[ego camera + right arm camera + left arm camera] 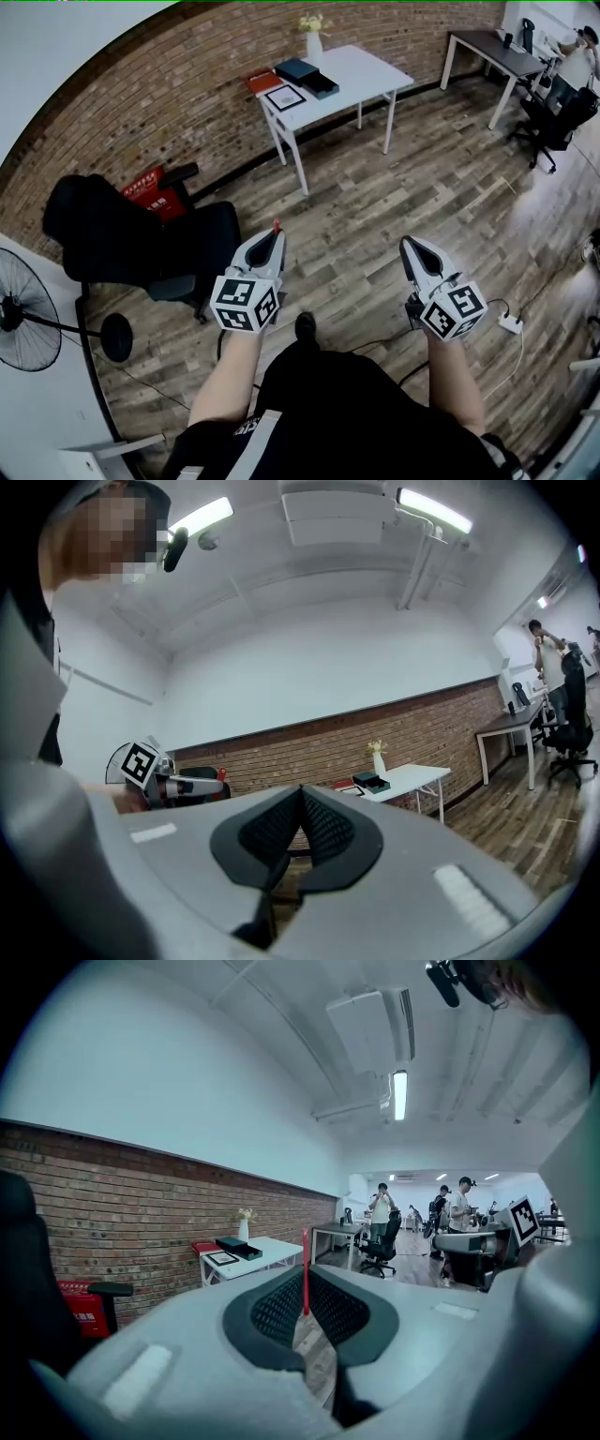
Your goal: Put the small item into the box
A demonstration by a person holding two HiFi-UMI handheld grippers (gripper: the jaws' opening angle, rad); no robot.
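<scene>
The left claw was clenched on the small red item, a thin strip that stood upright between the pads, with part of its length poking out past the tips. The right claw was pressed shut with nothing in it. The dark box sat well apart from both, on the white worktop by the brick wall, with a second dark tray, a red box, a framed picture and a vase close around it. The main risk was probably the hold itself. So slim a piece, pinched over a short stretch, could swivel or slide out on the way across the wooden floor, and it would be hard to find among the planks. A black chair stood near on the left and a cable trailed over the floor on the right, and either could snag a foot. At the crowded worktop the item might land in the wrong container or beside the box, and a careless swing could topple the vase.
</scene>
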